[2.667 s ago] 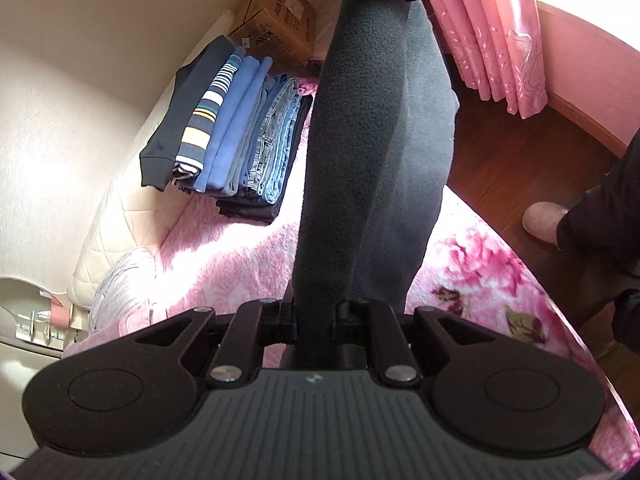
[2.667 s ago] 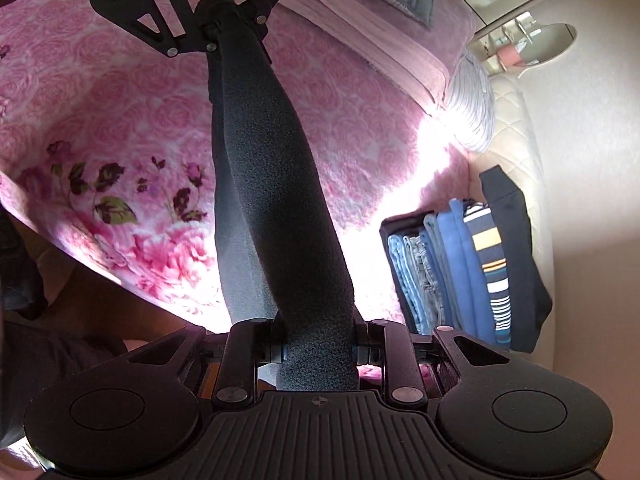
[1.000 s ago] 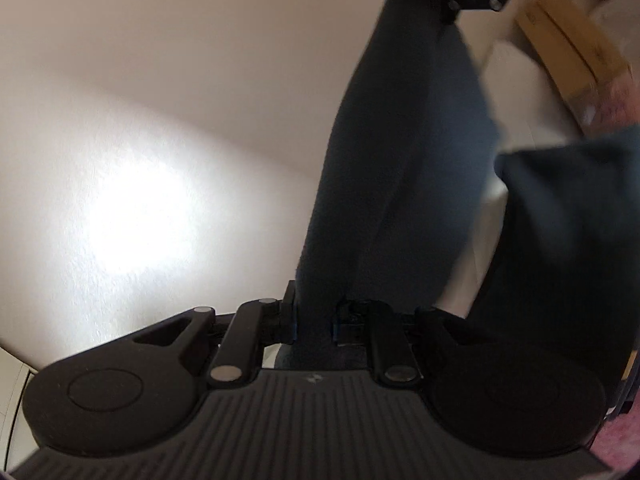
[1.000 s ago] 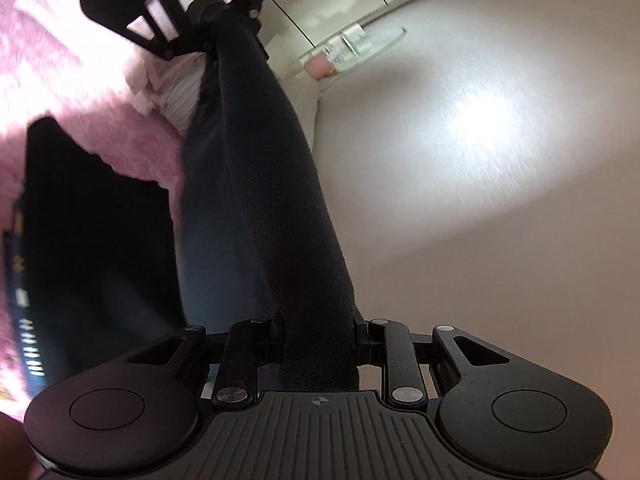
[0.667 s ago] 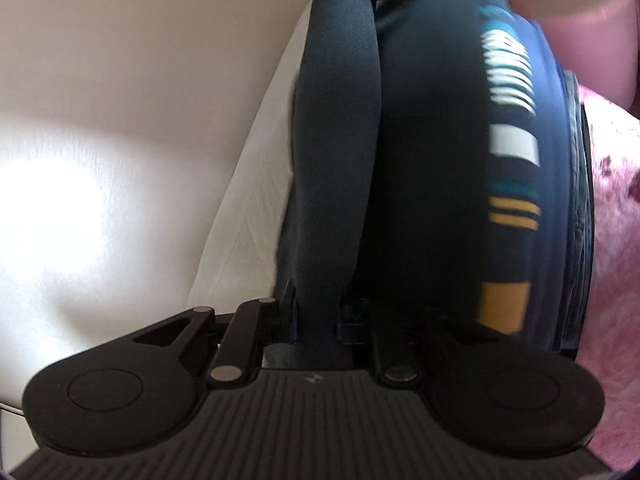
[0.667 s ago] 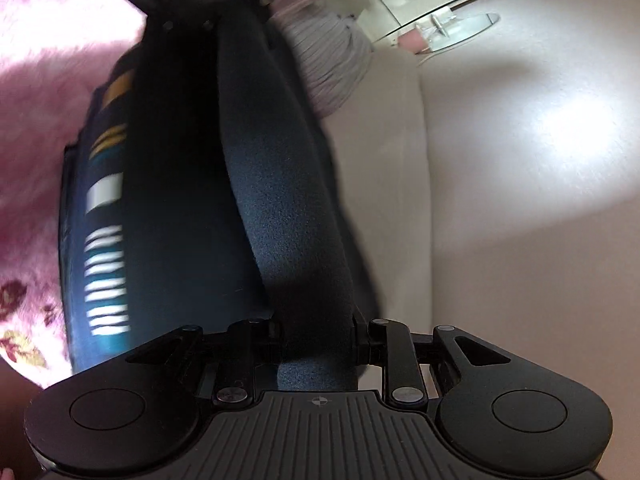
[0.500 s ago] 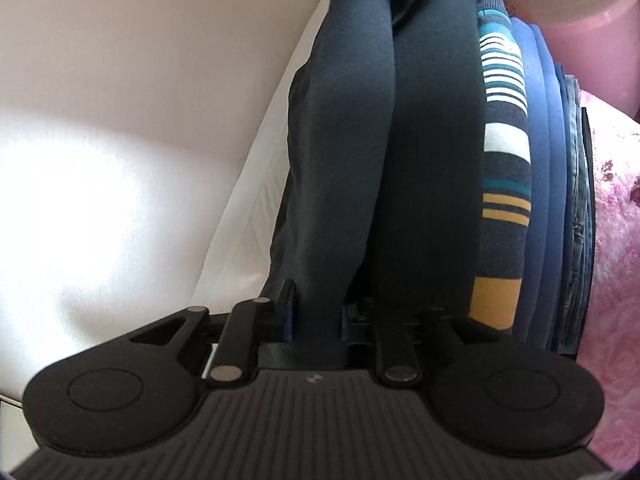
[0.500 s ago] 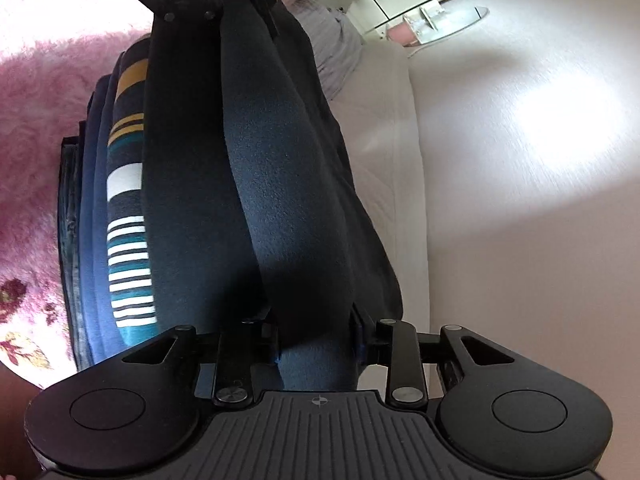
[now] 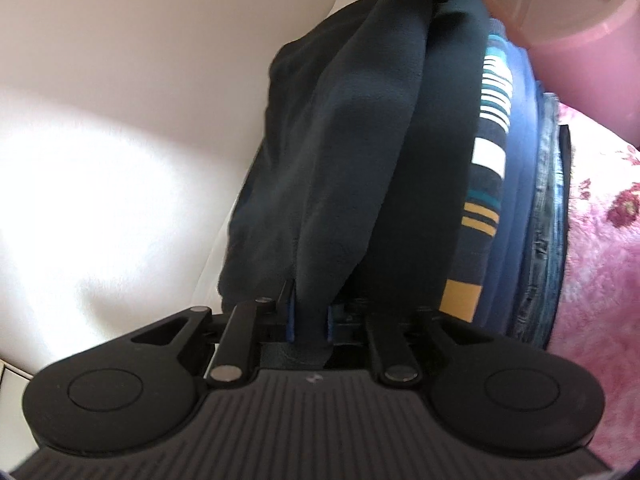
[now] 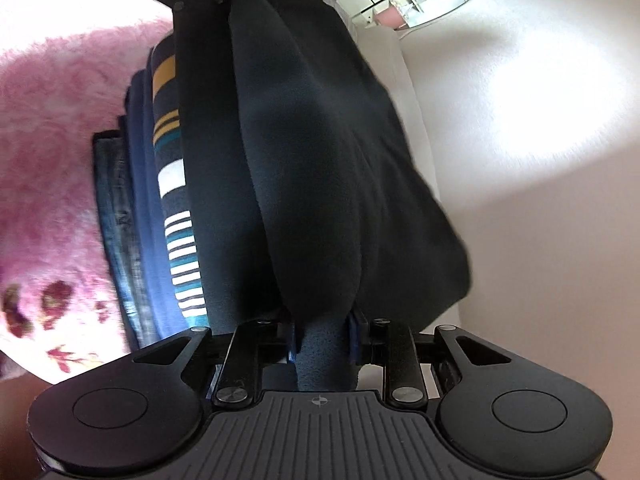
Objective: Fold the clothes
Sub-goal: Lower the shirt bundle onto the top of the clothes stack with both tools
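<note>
A folded dark fleece garment (image 9: 360,140) (image 10: 312,160) stretches between my two grippers and lies along the stack of folded clothes. My left gripper (image 9: 310,316) grips one end of it, its jaws closing with the fleece pinched between the blue pads. At the other end my right gripper (image 10: 322,332) also has its jaws closing, and the fleece bulges out between its pads. Each gripper shows at the top of the other's view. Beside the fleece sit a striped garment (image 9: 486,168) (image 10: 176,208), blue tops and jeans (image 9: 548,240) (image 10: 112,208).
The stack rests on a pink flowered blanket (image 9: 600,280) (image 10: 48,140). A pale wall (image 9: 120,80) (image 10: 520,160) and a white padded headboard (image 9: 212,264) stand close on the fleece's far side. A pink ledge (image 9: 580,20) is behind; a small shelf (image 10: 420,4) hangs on the wall.
Both grippers have come down with the fleece from above the bed onto the stack by the wall. The stack now fills both views, and the fleece lies against it.
</note>
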A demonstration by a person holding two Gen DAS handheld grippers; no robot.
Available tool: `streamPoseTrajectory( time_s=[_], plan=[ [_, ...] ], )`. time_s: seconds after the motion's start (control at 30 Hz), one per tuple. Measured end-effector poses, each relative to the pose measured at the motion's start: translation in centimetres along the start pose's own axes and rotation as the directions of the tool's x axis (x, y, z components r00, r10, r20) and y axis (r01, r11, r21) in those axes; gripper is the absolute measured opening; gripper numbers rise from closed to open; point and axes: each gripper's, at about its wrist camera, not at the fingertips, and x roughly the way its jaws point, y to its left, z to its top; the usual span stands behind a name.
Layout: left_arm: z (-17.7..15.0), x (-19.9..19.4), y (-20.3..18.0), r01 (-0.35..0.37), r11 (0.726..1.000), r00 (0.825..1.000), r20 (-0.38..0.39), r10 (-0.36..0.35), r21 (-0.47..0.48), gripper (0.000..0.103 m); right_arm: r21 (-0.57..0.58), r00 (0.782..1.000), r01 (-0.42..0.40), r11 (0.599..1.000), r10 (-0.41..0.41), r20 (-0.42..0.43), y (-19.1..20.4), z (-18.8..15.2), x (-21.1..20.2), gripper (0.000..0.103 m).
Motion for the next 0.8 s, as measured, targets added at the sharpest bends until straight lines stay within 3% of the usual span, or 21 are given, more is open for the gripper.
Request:
streamPoseTrajectory(
  time_s=[0.2, 0.4, 0.6, 0.8],
  plan=[
    [0.4, -1.3, -1.2, -0.01, 1.0, 1.0, -0.007, 0.01, -0.017, 0.009, 0.037, 1.0, 0.017, 0.999, -0.017, 0.0, 0.3, 0.2, -0.4, 0.026],
    [0.7, -1.8, -2.0, -0.014, 1.0, 1.0, -0.005, 0.013, -0.022, 0.009, 0.005, 1.0, 0.02, 1.0, -0.02, 0.007, 1.9, -0.1, 0.0, 0.026],
    [1.3, -1.9, -0.4, 0.004, 1.0, 1.0, -0.001, -0.004, -0.001, 0.016, -0.02, 0.999, 0.047, 0.999, -0.047, -0.019, 1.8, 0.4, 0.1, 0.026],
    [0.5, -2.5, 3.0, 0.056, 0.996, 0.998, 0.039, -0.053, -0.075, 0.021, -0.007, 0.998, 0.06, 0.998, -0.06, -0.032, 1.6, 0.4, 0.2, 0.027]
  ],
)
